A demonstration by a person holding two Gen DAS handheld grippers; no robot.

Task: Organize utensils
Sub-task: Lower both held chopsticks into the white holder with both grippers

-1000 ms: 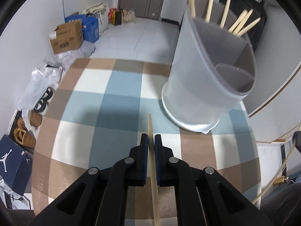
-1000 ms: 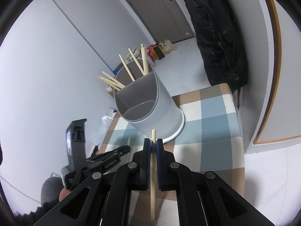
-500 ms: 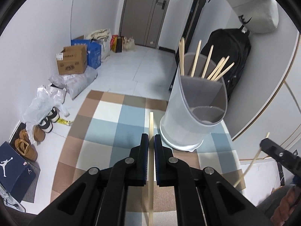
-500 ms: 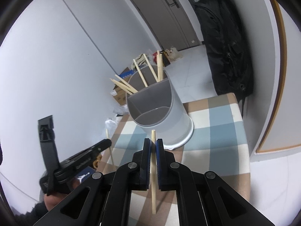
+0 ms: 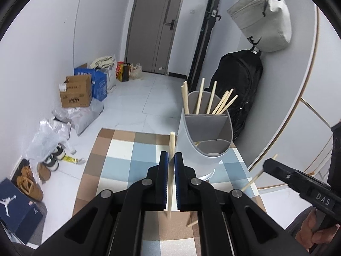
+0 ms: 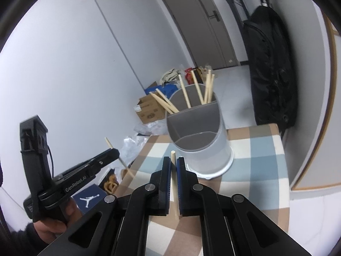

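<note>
A grey divided utensil holder (image 5: 205, 134) stands on the checked tablecloth (image 5: 127, 155), with several wooden chopsticks (image 5: 221, 104) in its far compartment. It also shows in the right wrist view (image 6: 200, 143). My left gripper (image 5: 171, 160) is shut on a wooden chopstick (image 5: 171, 149), raised above the table and left of the holder. My right gripper (image 6: 174, 162) is shut on another chopstick (image 6: 173, 166), in front of the holder. Each gripper shows in the other's view, the right (image 5: 268, 165) and the left (image 6: 113, 152). One loose chopstick (image 5: 192, 224) lies on the cloth.
A black backpack (image 5: 238, 85) and a grey bag (image 5: 264, 21) hang at the wall behind the holder. Cardboard boxes (image 5: 74, 91), plastic bags, shoes (image 5: 32, 183) and a blue shoebox (image 5: 15, 211) lie on the floor to the left. A grey door (image 5: 157, 25) is at the back.
Both grippers have risen and pulled back from the holder with their chopsticks still held. The holder looks smaller and farther in both views.
</note>
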